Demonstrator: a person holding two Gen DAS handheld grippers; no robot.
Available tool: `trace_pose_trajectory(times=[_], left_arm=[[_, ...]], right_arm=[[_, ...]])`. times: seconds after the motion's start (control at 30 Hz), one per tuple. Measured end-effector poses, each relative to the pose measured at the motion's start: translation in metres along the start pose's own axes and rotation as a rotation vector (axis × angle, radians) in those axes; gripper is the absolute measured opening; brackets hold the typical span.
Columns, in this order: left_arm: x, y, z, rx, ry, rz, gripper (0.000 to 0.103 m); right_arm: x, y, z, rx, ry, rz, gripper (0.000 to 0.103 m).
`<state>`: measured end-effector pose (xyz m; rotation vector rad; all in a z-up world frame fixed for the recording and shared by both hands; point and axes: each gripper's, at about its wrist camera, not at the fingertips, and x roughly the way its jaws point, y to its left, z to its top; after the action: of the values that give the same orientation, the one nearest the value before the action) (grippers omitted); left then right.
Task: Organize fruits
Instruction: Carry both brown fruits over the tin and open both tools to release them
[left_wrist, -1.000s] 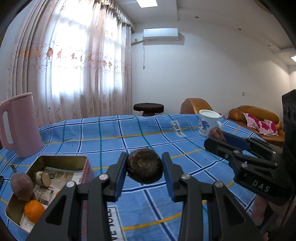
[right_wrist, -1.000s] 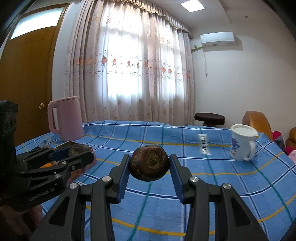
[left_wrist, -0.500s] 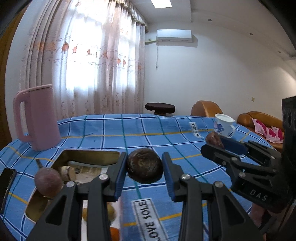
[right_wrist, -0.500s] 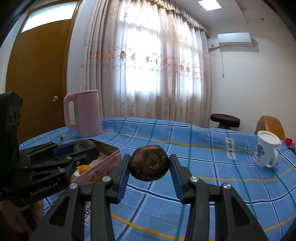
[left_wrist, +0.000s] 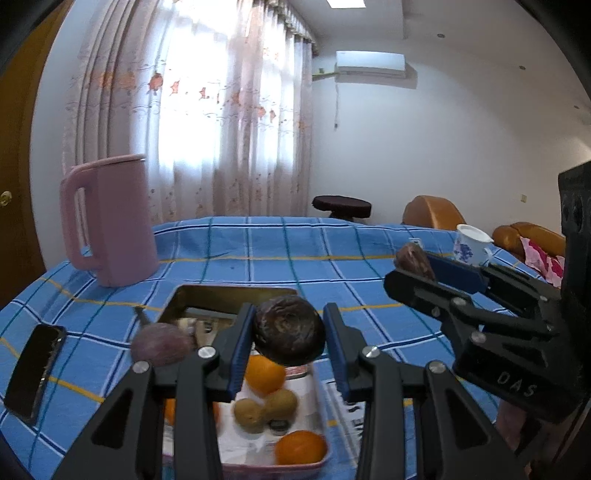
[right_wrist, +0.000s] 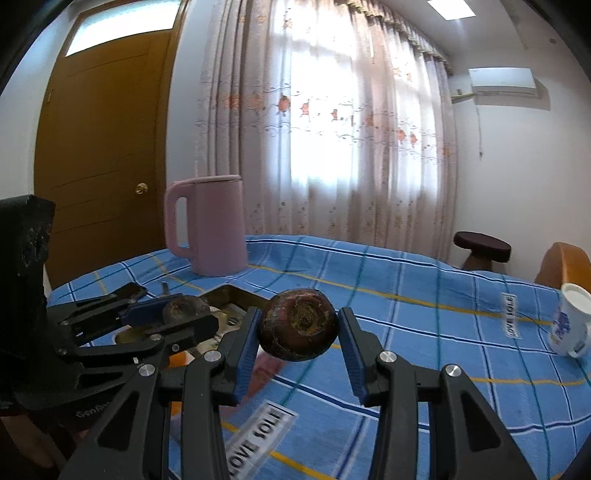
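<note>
My left gripper (left_wrist: 290, 334) is shut on a dark wrinkled passion fruit (left_wrist: 289, 330) and hangs above a pink tin tray (left_wrist: 319, 402). The tray holds oranges (left_wrist: 300, 447), two small brown fruits (left_wrist: 264, 406) and a purple passion fruit (left_wrist: 162, 344) at its left rim. A brown round fruit (right_wrist: 297, 324) is clamped in my right gripper (right_wrist: 298, 334), above the blue cloth just right of the tray (right_wrist: 229, 293). The left wrist view shows the right gripper (left_wrist: 424, 264) at the right with its fruit. In the right wrist view the left gripper (right_wrist: 177, 312) is at the left.
A pink kettle (left_wrist: 109, 219) stands behind the tray on the blue checked tablecloth (left_wrist: 295, 251). A black phone (left_wrist: 35, 373) lies at the left edge. A white mug with blue flowers (right_wrist: 570, 319) stands far right. Behind the table are a stool (right_wrist: 482, 247) and orange chairs.
Both grippers have swung left across the table with their fruits. The tray has come from the left side to directly under the left gripper. The kettle and phone have come into view.
</note>
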<state>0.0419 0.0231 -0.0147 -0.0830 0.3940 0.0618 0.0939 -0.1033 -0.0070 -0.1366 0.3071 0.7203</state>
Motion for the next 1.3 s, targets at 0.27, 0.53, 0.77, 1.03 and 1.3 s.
trace_pose_trajectory(times=[0.27, 0.53, 0.77, 1.03, 1.3], left_arm=[[-0.005, 0.025, -0.001, -0.025, 0.033, 0.028, 0.039], [0.0, 0.047, -0.012, -0.049, 0.093, 0.045, 0.039], [0.002, 0.053, -0.022, -0.026, 0.127, 0.056, 0.039], [0.004, 0.054, -0.03, 0.004, 0.157, 0.068, 0.04], [0.0, 0.053, -0.028, 0.027, 0.144, 0.113, 0.076]], right_arm=[[0.018, 0.026, 0.013, -0.025, 0.03, 0.058, 0.044], [0.045, 0.047, 0.014, -0.031, 0.112, 0.122, 0.044], [0.063, 0.051, 0.006, -0.017, 0.195, 0.152, 0.044], [0.078, 0.054, -0.002, -0.005, 0.311, 0.229, 0.044], [0.077, 0.053, -0.003, 0.008, 0.309, 0.23, 0.062]])
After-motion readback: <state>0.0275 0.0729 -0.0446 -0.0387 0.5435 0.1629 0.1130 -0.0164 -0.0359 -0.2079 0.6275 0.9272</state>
